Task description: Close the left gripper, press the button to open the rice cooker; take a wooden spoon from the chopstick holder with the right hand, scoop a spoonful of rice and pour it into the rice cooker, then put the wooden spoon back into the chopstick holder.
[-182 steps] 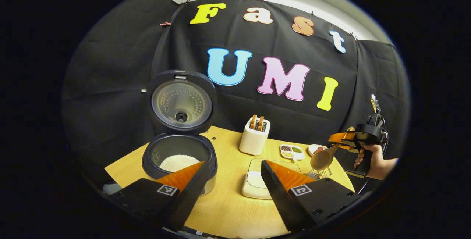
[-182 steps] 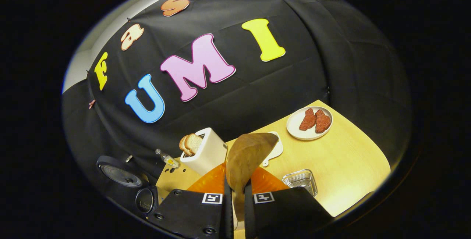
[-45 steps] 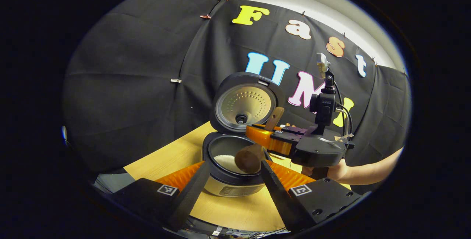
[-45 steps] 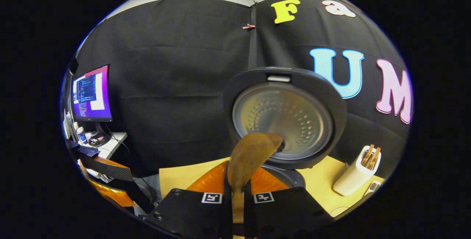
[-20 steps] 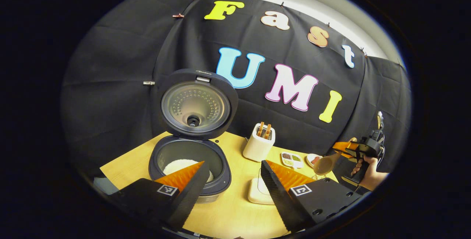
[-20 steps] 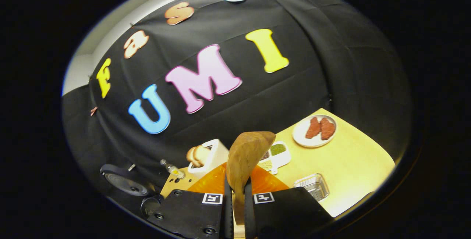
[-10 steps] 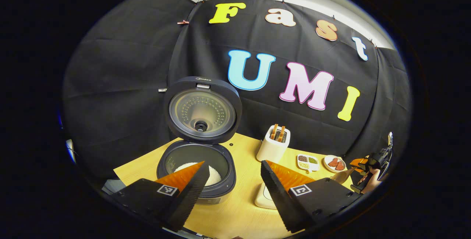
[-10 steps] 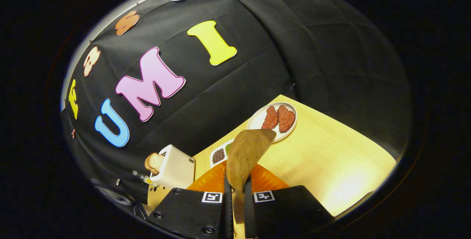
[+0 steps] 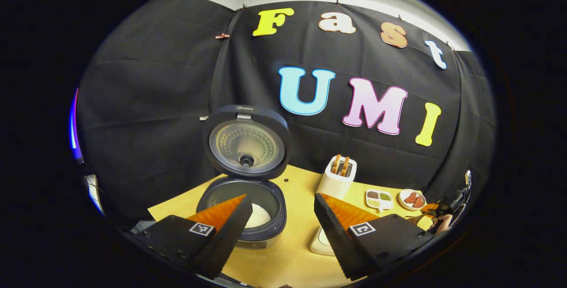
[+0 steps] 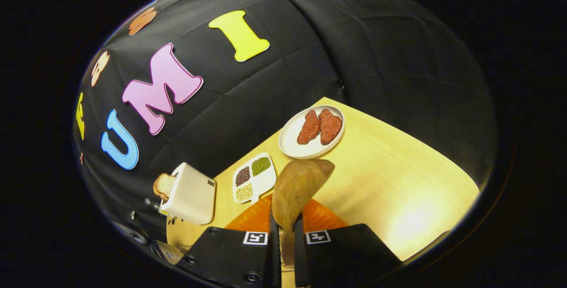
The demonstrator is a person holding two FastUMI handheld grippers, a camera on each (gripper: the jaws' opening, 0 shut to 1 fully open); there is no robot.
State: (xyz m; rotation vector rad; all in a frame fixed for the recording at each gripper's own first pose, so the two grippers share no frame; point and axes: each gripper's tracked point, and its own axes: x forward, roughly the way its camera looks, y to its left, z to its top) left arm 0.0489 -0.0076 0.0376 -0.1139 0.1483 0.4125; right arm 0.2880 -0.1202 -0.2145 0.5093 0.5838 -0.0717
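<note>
Since half a second ago your right gripper [image 10: 283,235] has swung further right: the round white plate with two red meat pieces [image 10: 290,144] has slid toward the middle of the right gripper view, and the white toaster with a bread slice [image 10: 188,199] and the white divided dish of grains [image 10: 261,177] sit larger at lower left. Your left gripper [image 9: 281,221] has drawn back a little, so the black rice cooker [image 9: 246,210] looks smaller in the left gripper view.

Your right gripper is clamped tight on the handle of the brown wooden spoon [image 10: 297,190], whose bowl points forward along the fingers, out over the pale wooden table [image 10: 398,181]. I cannot tell whether any rice is left in the bowl. Your left gripper stands wide apart and holds nothing. The cooker's lid is up, and white rice [image 9: 257,220] lies in the pot.

Judging by this, the pour is done and the spoon is on its way back. The chopstick holder is not in the right gripper view, so which way it lies from the spoon cannot be told. Find it before you lower. The spoon's long axis runs straight out from the claw, so you will likely need to tip the gripper to bring the spoon upright over the holder's mouth. Your right hand, at the far right edge of the left gripper view, carries out this step.
</note>
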